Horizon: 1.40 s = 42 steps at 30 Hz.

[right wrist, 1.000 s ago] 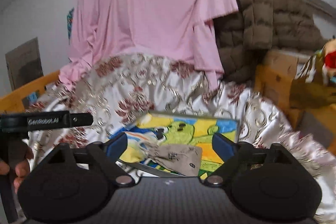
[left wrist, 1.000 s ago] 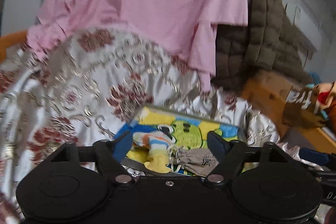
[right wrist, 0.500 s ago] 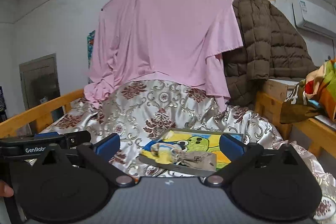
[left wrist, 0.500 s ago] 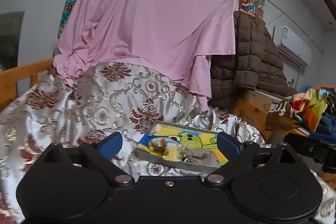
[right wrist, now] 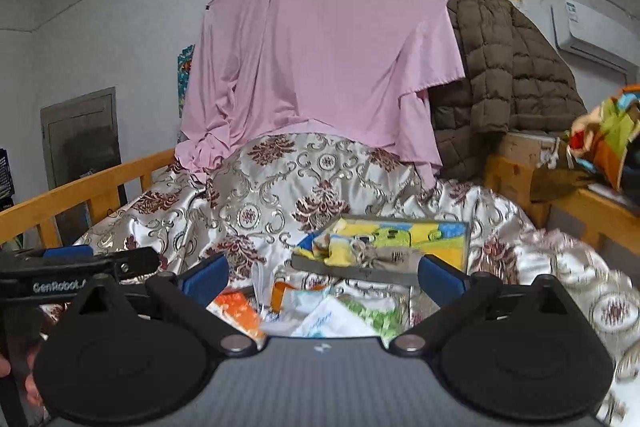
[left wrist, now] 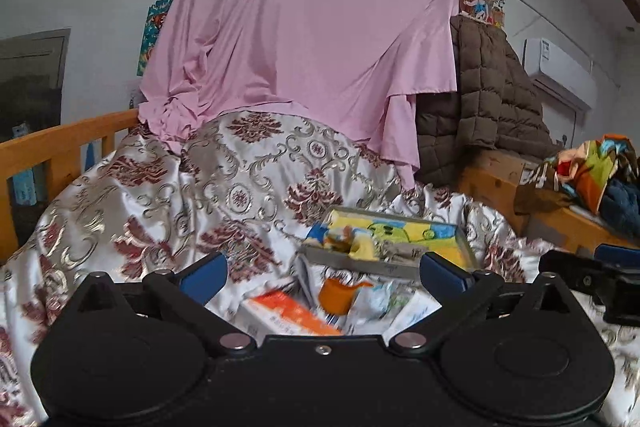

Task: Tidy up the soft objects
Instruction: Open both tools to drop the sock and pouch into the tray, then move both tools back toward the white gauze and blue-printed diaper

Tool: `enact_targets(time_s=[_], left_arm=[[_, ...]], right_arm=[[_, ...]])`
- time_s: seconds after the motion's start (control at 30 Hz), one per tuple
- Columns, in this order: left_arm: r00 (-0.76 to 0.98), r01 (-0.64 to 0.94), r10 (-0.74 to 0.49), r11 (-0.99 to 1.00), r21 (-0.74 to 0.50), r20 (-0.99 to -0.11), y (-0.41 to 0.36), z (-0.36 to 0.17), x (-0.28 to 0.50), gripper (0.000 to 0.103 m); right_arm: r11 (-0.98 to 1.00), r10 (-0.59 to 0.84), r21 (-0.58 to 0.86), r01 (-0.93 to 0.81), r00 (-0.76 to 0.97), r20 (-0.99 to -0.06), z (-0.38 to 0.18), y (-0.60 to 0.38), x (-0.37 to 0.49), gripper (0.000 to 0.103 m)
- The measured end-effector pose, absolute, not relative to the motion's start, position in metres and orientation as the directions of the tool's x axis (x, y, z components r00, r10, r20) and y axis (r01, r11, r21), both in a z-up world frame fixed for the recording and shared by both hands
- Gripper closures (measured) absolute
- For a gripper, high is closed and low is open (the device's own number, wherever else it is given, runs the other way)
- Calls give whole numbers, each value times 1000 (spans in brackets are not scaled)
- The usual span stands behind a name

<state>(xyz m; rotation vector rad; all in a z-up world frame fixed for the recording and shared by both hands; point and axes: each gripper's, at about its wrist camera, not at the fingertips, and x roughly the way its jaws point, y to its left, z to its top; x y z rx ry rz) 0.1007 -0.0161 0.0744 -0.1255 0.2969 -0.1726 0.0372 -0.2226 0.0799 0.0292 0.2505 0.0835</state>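
Observation:
A shallow tray with a yellow and green cartoon lining (left wrist: 424, 231) (right wrist: 440, 233) lies on the floral bedspread. In it lie a striped yellow sock (left wrist: 352, 246) (right wrist: 334, 249) and a small grey cloth pouch (left wrist: 400, 250) (right wrist: 384, 255). My left gripper (left wrist: 323, 273) is open and empty, held back from the tray. My right gripper (right wrist: 323, 273) is open and empty too, also short of the tray. In front of the tray lie an orange and white box (left wrist: 288, 315) (right wrist: 240, 311), an orange piece (left wrist: 338, 295) and white packets (right wrist: 332, 319).
The silver and maroon bedspread (left wrist: 240, 179) rises behind the tray. A pink sheet (left wrist: 312, 59) hangs at the back, a brown quilted coat (left wrist: 492, 107) to its right. Wooden bed rail (left wrist: 60, 147) on the left, wooden furniture with colourful cloth (left wrist: 592, 171) on the right.
Both grippers have pulled back and up from the tray, which now looks smaller and farther. The boxes and packets in front of it have come into view. Both stay open.

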Motion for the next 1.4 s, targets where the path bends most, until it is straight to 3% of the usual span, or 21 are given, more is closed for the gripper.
enact_targets(time_s=[0.83, 1.4], left_arm=[[858, 185, -165, 983, -6, -487, -16, -8, 90, 1], [838, 185, -139, 982, 35, -528, -19, -22, 96, 1]], right_arm=[[999, 39, 18, -34, 879, -476, -14, -217, 29, 0], [999, 42, 10, -43, 865, -500, -24, -217, 36, 0]])
